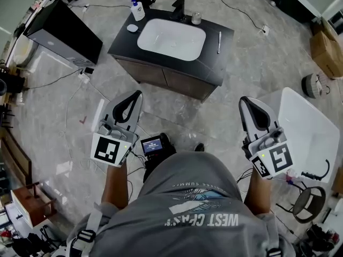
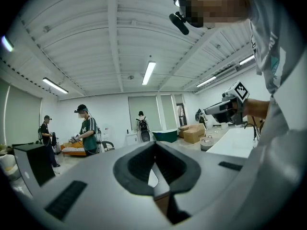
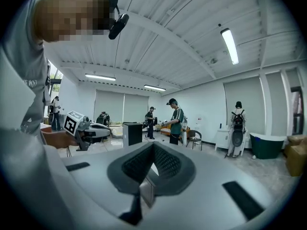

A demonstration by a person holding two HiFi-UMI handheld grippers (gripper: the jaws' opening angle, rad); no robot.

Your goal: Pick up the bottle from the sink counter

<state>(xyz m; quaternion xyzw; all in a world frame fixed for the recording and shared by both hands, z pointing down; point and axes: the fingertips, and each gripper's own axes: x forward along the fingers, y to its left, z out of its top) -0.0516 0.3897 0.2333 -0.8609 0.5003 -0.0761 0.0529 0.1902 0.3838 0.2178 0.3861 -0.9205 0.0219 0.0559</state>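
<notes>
A white bottle (image 1: 138, 9) with a blue pump top stands upright at the back left corner of the dark sink counter (image 1: 217, 55), beside the white basin (image 1: 171, 38). Both grippers are held at waist height, well short of the counter and apart from the bottle. My left gripper (image 1: 135, 96) is shut with nothing in it, its black pads meeting in the left gripper view (image 2: 154, 147). My right gripper (image 1: 246, 100) is likewise shut and empty (image 3: 152, 148). Neither gripper view shows the bottle or the counter.
On the counter are a black faucet (image 1: 178, 8), a small jar (image 1: 196, 18), a round dish (image 1: 132, 28) and a thin stick-like item (image 1: 219, 42). A black cabinet (image 1: 67, 33) stands left, a white table (image 1: 305, 135) right. Cables cross the floor. Several people stand far off.
</notes>
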